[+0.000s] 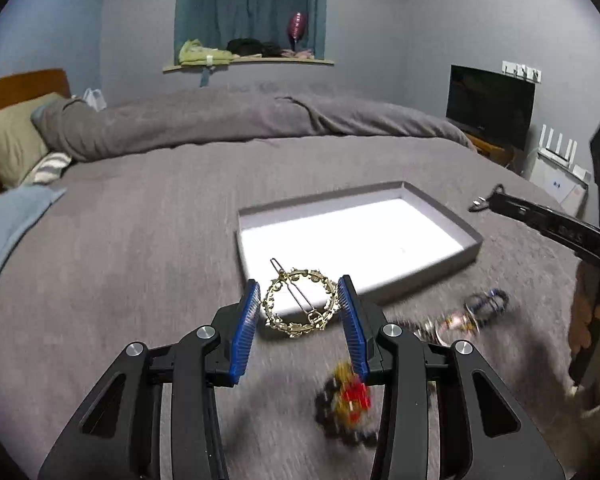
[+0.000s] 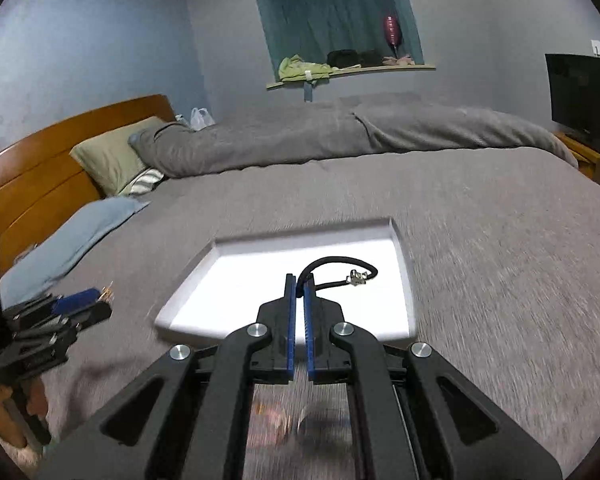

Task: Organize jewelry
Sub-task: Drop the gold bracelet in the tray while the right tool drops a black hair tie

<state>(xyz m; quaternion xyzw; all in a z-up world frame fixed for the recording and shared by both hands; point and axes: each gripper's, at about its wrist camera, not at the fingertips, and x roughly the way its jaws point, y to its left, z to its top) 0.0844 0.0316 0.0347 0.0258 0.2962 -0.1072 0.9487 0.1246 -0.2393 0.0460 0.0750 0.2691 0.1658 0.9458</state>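
My left gripper point(image 1: 300, 284) has its blue pads closed on a round gold hair clip point(image 1: 300, 306), held above the near edge of a shallow grey tray point(image 1: 340, 232) with a white floor. My right gripper point(image 2: 300, 278) is shut on a black cord bracelet point(image 2: 336, 262) with a silver clasp point(image 2: 356, 278), which hangs over the tray point(image 2: 240, 280). From the left wrist view the right gripper point(image 1: 494, 200) comes in from the right with the cord at its tip. The left gripper point(image 2: 104, 296) shows at the left edge of the right wrist view.
Loose jewelry lies blurred on the grey bed cover point(image 1: 140, 260) near me: a red and yellow beaded piece point(image 1: 350, 396), a dark blue bracelet point(image 1: 486, 304) and a clear one point(image 1: 452, 322). Pillows point(image 2: 112, 156) and a rolled duvet point(image 2: 340, 132) lie beyond. A hand point(image 1: 584, 320) holds the right gripper.
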